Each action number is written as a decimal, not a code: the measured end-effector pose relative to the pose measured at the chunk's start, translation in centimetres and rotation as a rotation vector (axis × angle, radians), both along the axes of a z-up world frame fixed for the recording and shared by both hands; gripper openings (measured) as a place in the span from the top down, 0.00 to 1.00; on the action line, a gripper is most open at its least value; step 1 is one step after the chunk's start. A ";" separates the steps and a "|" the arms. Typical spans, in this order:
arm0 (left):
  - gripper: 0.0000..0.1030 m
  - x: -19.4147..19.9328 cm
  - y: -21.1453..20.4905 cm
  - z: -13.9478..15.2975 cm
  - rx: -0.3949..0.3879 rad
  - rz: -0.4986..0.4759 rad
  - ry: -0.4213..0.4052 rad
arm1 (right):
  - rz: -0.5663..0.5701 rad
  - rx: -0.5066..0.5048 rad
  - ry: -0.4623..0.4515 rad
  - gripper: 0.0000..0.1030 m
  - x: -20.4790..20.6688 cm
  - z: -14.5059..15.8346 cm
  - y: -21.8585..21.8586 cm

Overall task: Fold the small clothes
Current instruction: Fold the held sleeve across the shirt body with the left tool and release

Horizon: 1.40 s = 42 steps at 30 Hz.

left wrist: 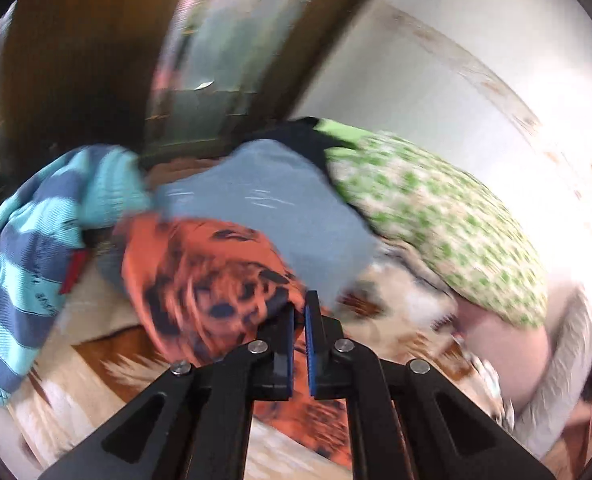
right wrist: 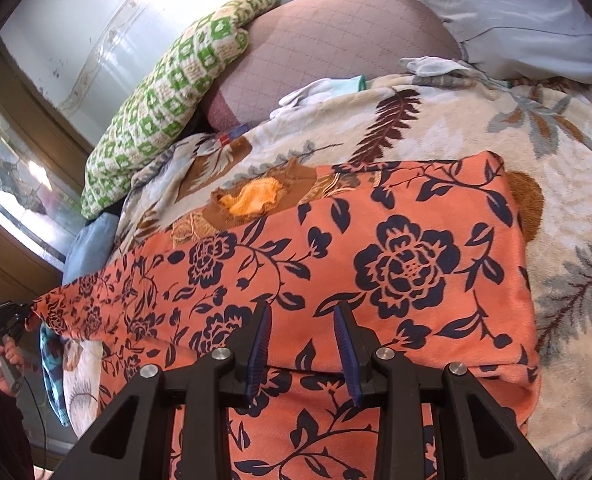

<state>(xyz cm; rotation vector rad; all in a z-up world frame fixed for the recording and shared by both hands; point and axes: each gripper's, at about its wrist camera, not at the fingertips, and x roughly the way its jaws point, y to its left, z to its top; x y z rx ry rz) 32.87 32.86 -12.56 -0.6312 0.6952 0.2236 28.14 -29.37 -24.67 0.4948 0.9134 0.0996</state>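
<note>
The orange floral garment (right wrist: 375, 264) lies stretched across the leaf-patterned blanket (right wrist: 567, 128) on the bed, one long panel running toward the far left; the left gripper (left wrist: 299, 312) has its fingers pinched nearly together on an edge of that cloth, and in the right wrist view it sits far off at the end of the fabric (right wrist: 8, 320), drawing the corner up and outward, most likely to keep the panel taut for a fold; the right gripper (right wrist: 301, 312) hangs above the near end with its fingers spread apart, nothing between them, apparently placed to pin or catch this end; the left view is smeared with motion blur, so details there are rough; behind the lifted corner sit a grey-blue cloth (left wrist: 272, 200), a teal striped knit (left wrist: 28, 248) and a green-patterned pillow (left wrist: 435, 216), probably the waiting pile; my guess is the fold is only starting.
</note>
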 end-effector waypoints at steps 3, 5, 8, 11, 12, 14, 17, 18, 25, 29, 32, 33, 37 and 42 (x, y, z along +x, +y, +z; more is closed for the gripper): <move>0.96 0.3 -5.3 1.8 0.025 -0.116 -0.028 | -0.028 0.023 -0.009 0.65 -0.3 0.3 -1.1; 0.96 0.3 -9.1 2.7 0.039 -0.194 -0.035 | -0.049 0.031 -0.016 0.65 -0.5 0.5 -2.0; 0.96 0.5 -16.0 3.7 0.061 -0.339 -0.046 | -0.084 0.052 -0.022 0.65 -0.9 0.7 -3.6; 0.96 0.7 -22.3 3.8 0.062 -0.459 -0.051 | -0.124 0.099 -0.028 0.65 -1.4 0.8 -5.7; 0.96 0.7 -24.5 3.7 0.062 -0.499 -0.049 | -0.141 0.116 -0.029 0.65 -1.6 0.8 -6.5; 0.96 0.9 -29.0 3.1 0.057 -0.569 -0.043 | -0.170 0.132 -0.035 0.65 -2.1 0.9 -8.0; 0.96 0.6 -36.6 0.9 0.029 -0.683 -0.004 | -0.207 0.148 -0.046 0.65 -2.9 1.2 -10.0; 0.96 0.6 -38.9 0.1 0.017 -0.715 0.011 | -0.217 0.152 -0.050 0.65 -3.1 1.3 -10.7; 0.93 -3.2 -54.4 -6.7 0.144 -1.023 0.164 | -0.308 0.211 -0.073 0.65 -4.4 1.5 -15.4; 0.82 -6.4 -56.9 -7.0 0.231 -1.145 0.157 | -0.322 0.235 -0.103 0.41 -4.3 2.0 -16.2; 0.55 -7.1 -54.4 -4.9 0.307 -1.101 0.060 | -0.257 0.244 -0.131 0.40 -3.9 2.7 -15.2; 0.43 -6.9 -52.3 -4.1 0.338 -1.042 0.046 | -0.230 0.252 -0.135 0.39 -3.8 2.7 -14.5; 0.41 -5.1 -43.9 -2.7 0.489 -0.761 0.035 | -0.112 0.294 -0.103 0.37 -2.2 2.0 -11.5; 0.40 -3.5 -33.8 -3.8 0.562 -0.464 0.090 | 0.001 0.355 -0.016 0.37 0.3 -0.5 -6.7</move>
